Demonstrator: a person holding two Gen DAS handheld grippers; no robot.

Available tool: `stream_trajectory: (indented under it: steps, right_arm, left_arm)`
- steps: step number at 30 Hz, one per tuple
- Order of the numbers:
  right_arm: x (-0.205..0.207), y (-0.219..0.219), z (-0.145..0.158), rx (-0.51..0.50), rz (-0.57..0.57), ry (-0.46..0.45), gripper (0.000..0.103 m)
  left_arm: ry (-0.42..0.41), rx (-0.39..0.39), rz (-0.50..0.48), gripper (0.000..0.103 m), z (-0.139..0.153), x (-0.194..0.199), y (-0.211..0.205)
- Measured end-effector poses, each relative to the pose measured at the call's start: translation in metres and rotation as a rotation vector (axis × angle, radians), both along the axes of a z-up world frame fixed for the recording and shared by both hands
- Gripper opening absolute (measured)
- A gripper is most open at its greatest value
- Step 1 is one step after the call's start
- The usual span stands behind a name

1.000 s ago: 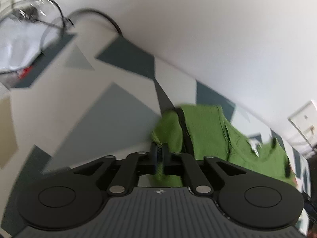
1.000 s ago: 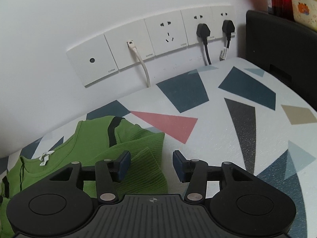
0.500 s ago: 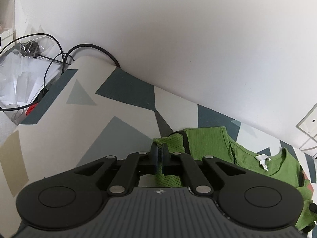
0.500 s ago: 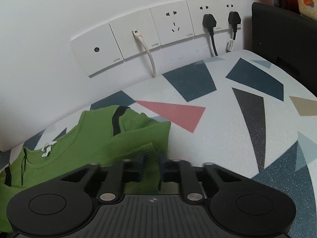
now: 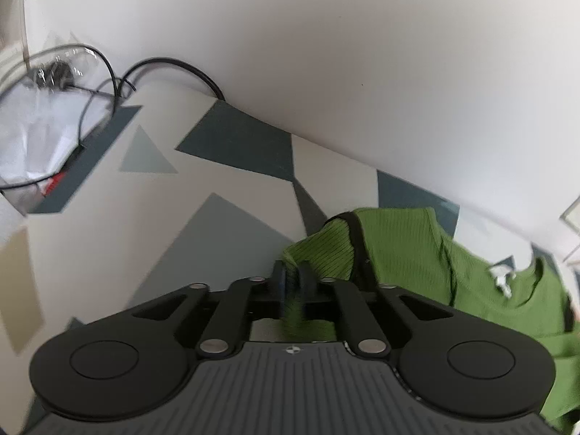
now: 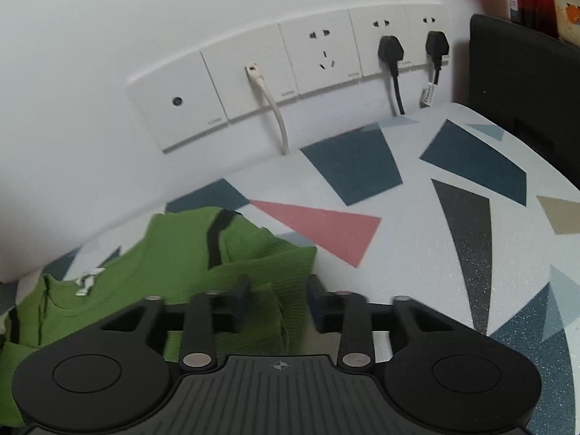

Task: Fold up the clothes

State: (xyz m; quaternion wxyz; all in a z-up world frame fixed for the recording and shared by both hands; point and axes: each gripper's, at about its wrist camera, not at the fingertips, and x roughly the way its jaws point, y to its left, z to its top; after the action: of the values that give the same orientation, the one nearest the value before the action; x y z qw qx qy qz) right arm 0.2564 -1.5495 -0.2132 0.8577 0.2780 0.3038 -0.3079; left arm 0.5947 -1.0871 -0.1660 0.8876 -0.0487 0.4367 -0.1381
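Note:
A green ribbed top with black trim (image 5: 398, 243) lies on the patterned table against the white wall. My left gripper (image 5: 293, 282) is shut on a fold of its left sleeve edge. In the right wrist view the same green top (image 6: 174, 264) lies at the lower left. My right gripper (image 6: 277, 301) is open, its jaws standing on either side of the folded right edge of the top, which lies between them. A white label (image 6: 87, 281) shows at the neckline.
The table (image 6: 417, 253) has a terrazzo pattern of coloured triangles. Wall sockets with plugged cables (image 6: 391, 54) line the wall. A black box (image 6: 525, 79) stands at the far right. Black cables and a clear plastic bag (image 5: 40, 134) lie at the table's left end.
My right gripper closed on the top's right edge half a second ago and has opened again. My left gripper stays shut on the sleeve and has shifted slightly.

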Motion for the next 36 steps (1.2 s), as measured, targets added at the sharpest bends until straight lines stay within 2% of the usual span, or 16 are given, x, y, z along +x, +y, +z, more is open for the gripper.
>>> stream_trajectory:
  steps: [3,4,5,7,12,15,18,20,22,23,26,27,29,33,35,36]
  right_arm:
    - [0.001,0.002,-0.007,0.024,0.017,0.005,0.031]
    - [0.001,0.003,-0.008,0.028,0.023,0.005,0.018]
    - [0.001,0.005,-0.006,0.020,0.030,0.000,0.010]
    - [-0.001,0.012,0.004,-0.035,0.038,-0.013,0.009]
    - [0.001,0.028,0.033,-0.203,0.055,-0.077,0.008]
    - [0.015,0.013,0.024,-0.164,0.049,-0.044,0.008]
    - [0.024,0.003,0.004,-0.125,0.044,0.039,0.011]
    - [0.019,-0.003,-0.008,-0.100,0.018,0.048,0.020]
    - [0.008,-0.004,-0.010,-0.097,-0.020,0.025,0.035]
    - [0.001,-0.003,-0.007,-0.105,-0.052,0.024,0.038]
    - [-0.022,-0.003,0.005,-0.086,-0.104,-0.012,0.049]
    - [-0.032,-0.002,0.008,-0.068,-0.122,-0.027,0.052]
    - [-0.054,0.006,0.014,-0.034,-0.145,-0.053,0.062]
    - [-0.085,0.026,0.018,0.015,-0.106,-0.042,0.079]
    - [-0.097,0.036,0.017,0.029,-0.068,-0.017,0.089]
    - [-0.101,0.040,0.016,0.034,-0.043,-0.002,0.090]
  left_arm:
    - [-0.021,-0.017,-0.059,0.012,0.002,-0.013,0.002]
    - [-0.034,-0.005,-0.072,0.008,0.001,-0.016,0.001]
    - [-0.049,0.018,-0.076,0.004,-0.001,-0.018,-0.001]
    - [-0.072,0.048,-0.065,0.003,-0.004,-0.021,-0.003]
    - [-0.082,0.039,-0.024,0.003,-0.009,-0.013,-0.001]
    - [-0.099,0.073,-0.043,0.003,-0.013,-0.012,-0.006]
    - [-0.114,0.095,-0.056,0.004,-0.014,-0.013,-0.011]
    - [-0.115,0.115,-0.067,0.007,-0.014,-0.012,-0.012]
    - [-0.116,0.164,-0.086,0.023,-0.011,-0.012,-0.015]
    - [-0.112,0.179,-0.100,0.034,-0.008,-0.014,-0.015]
    - [-0.101,0.187,-0.146,0.047,0.004,-0.030,-0.008]
    - [-0.098,0.194,-0.158,0.057,0.009,-0.038,-0.005]
    - [-0.083,0.205,-0.178,0.065,0.015,-0.061,0.003]
    - [-0.031,0.224,-0.223,0.079,0.023,-0.114,0.020]
    - [0.007,0.234,-0.234,0.083,0.022,-0.145,0.028]
    - [0.026,0.242,-0.235,0.084,0.021,-0.160,0.032]
